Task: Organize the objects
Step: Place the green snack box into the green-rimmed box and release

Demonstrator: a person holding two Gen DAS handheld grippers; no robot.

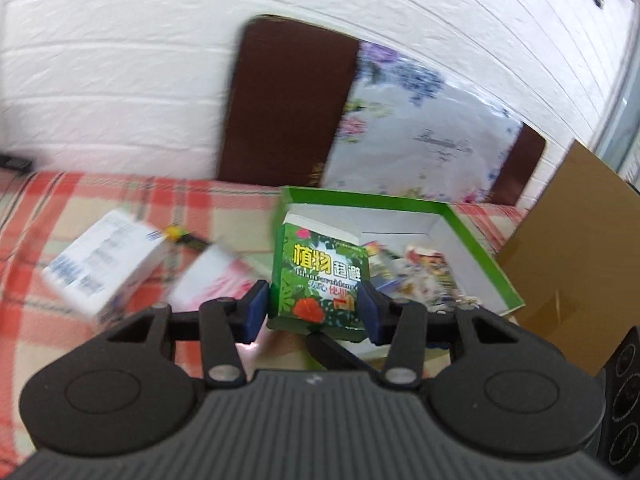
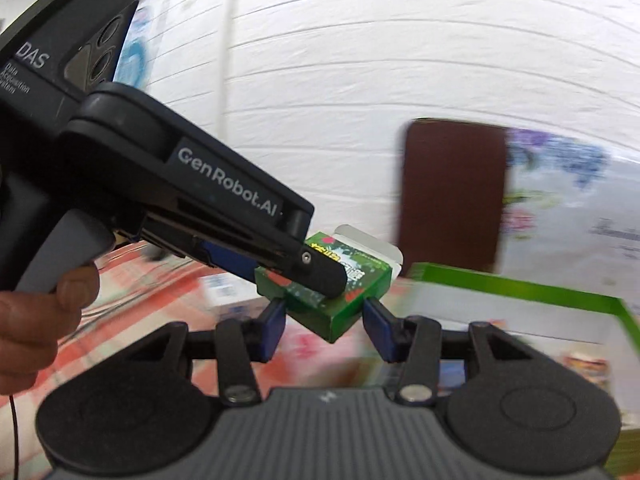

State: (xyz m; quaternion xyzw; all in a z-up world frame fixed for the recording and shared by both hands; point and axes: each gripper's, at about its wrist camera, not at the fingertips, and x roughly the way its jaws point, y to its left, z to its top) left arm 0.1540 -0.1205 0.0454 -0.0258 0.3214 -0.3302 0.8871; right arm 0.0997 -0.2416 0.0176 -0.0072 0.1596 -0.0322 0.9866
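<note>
My left gripper (image 1: 314,312) is shut on a small green box (image 1: 320,276) with yellow Chinese lettering and a red flower, held upright above the bed. Behind it lies an open green-rimmed tray (image 1: 476,236) holding several small packets. In the right wrist view the left gripper (image 2: 308,268) comes in from the left, gripping the same green box (image 2: 360,280). My right gripper (image 2: 325,322) sits just below the box; its blue pads (image 2: 276,326) stand apart on either side of the box's lower corner, not pressing it.
A white printed box (image 1: 104,268) and a white-pink box (image 1: 216,280) lie on the red plaid cover (image 1: 60,200). A yellow-black item (image 1: 184,236) lies between them. A brown headboard (image 1: 288,100), a floral bag (image 1: 420,132) and a cardboard sheet (image 1: 572,248) stand behind.
</note>
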